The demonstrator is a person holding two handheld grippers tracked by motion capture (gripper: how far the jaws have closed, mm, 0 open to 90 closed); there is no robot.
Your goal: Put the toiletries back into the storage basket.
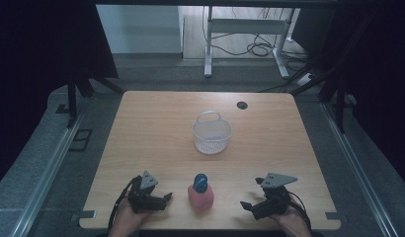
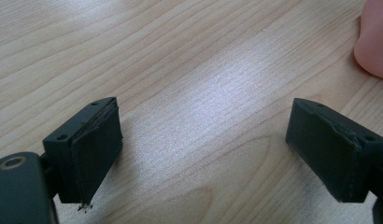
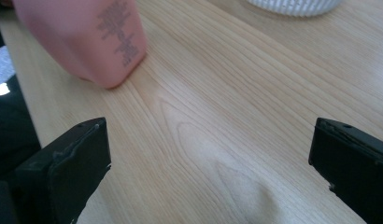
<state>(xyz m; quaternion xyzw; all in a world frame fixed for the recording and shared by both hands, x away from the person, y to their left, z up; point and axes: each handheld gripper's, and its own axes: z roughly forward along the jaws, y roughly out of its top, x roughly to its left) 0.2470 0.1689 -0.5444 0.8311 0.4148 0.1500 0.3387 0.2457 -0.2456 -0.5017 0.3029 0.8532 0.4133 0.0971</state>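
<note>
Work on the pink bottle [image 1: 201, 198] looks to be at its very start: it stands upright with its blue cap [image 1: 200, 181] on, near the front edge of the wooden table [image 1: 156, 128], untouched and midway between the two grippers. The left gripper [image 1: 166, 198] rests low at the bottle's left with its jaws spread wide and nothing between them; in the left gripper view only bare wood grain lies in the gap, and the bottle's pink side [image 2: 374, 39] sits off at the upper right corner. The right gripper [image 1: 245, 205] is likewise released, jaws wide apart over bare wood, with the bottle's printed face [image 3: 82, 39] ahead and to its left, near but not touching. Farther back, around the table's middle, a white mesh basket [image 1: 212, 132] with a loop handle stands apparently empty, so if the bottle is meant for it, the grasp, the lift and the carry are all left to do. Room is generous: open tabletop lies between bottle and basket and on both sides. The tight spot is the front edge, since bottle and both hands sit close to it, and any push toward the person could tip the bottle off. A small dark cable hole [image 1: 241, 105] near the far edge lies well clear.
</note>
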